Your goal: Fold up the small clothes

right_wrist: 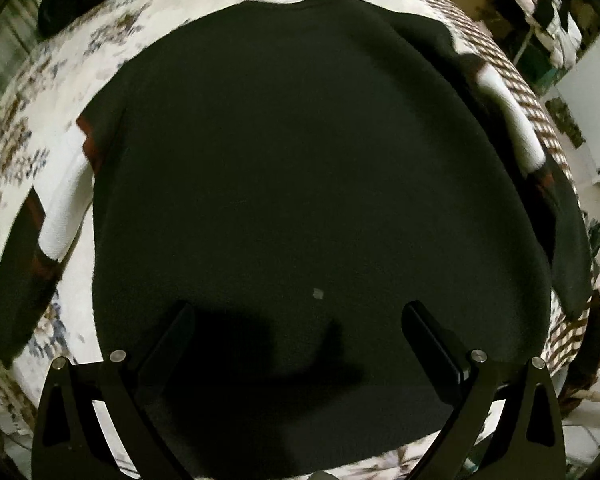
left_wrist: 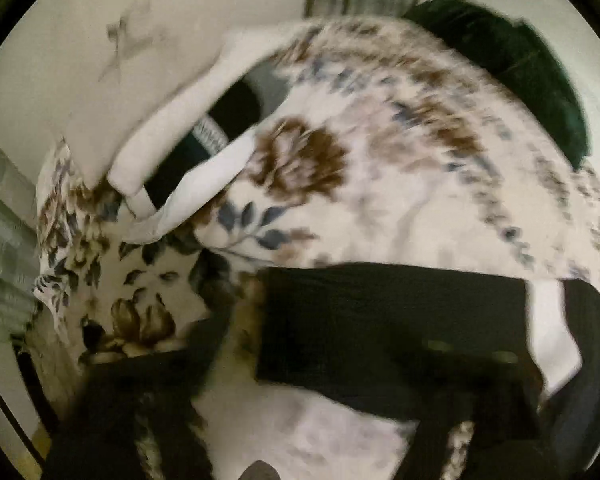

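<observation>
- Right gripper (right_wrist: 296, 316), nearest the lens, hangs over the black shirt (right_wrist: 300, 160) with its jaws wide and nothing between them.
- The shirt lies flat on a floral bedspread (right_wrist: 40, 128); white-banded sleeves (right_wrist: 64, 196) spread to both sides.
- Left gripper: too blurred to tell how its jaws stand.
- A dark green pillow (left_wrist: 520, 64) lies beyond.

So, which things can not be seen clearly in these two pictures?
- Left gripper, left wrist view: motion blur hides the jaws' state.
- Black long-sleeved garment, right wrist view: too dark to show folds.
- Garment's hem: cut off by the right gripper, whose jaws stand open.
- Dark green cushion: blurred.
</observation>
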Tool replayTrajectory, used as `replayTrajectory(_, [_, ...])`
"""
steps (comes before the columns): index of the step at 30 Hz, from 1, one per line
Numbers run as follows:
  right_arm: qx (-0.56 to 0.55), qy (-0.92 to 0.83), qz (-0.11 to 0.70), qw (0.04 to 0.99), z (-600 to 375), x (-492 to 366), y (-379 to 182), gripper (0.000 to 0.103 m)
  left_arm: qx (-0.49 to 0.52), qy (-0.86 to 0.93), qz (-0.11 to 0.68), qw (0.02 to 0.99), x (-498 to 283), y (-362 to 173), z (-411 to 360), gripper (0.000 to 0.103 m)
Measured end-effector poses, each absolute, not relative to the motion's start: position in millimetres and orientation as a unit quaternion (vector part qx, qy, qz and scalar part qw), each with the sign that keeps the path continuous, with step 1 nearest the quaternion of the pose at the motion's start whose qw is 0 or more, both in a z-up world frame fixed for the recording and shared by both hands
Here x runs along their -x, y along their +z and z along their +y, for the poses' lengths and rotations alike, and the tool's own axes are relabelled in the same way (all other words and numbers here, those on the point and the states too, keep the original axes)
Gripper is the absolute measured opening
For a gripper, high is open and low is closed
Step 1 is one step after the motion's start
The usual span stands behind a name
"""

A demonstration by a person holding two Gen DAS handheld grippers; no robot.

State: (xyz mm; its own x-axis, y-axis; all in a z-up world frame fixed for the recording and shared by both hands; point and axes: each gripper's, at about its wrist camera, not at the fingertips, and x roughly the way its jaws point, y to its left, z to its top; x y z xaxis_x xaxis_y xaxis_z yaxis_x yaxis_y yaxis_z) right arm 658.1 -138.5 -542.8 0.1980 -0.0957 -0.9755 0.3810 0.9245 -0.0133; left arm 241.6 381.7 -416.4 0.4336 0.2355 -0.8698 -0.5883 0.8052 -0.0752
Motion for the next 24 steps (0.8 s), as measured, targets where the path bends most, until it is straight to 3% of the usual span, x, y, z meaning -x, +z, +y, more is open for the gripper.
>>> replayTrajectory(5, [-0.146,-0.163,0.608,0.763,-205,-610,-536,0.103,0.154,0.149,0.514,0.83,-230,-413,275,0.082])
replayTrajectory(13, [-0.158,-0.194,0.619,0.745,-335,-516,-552,0.103,0.077,0.03,0.632,0.77,-181,-506,79,0.082])
replayTrajectory(21, [-0.203,-0.203,0.651,0.703,-432,-467,-610,0.103,0.064,0.03,0.664,0.744,-195,-566,52,0.079])
replayTrajectory(24, [-0.249,-0.192,0.652,0.689,-449,-456,-631,0.098,0.055,0.016,0.646,0.762,-204,-565,51,0.021])
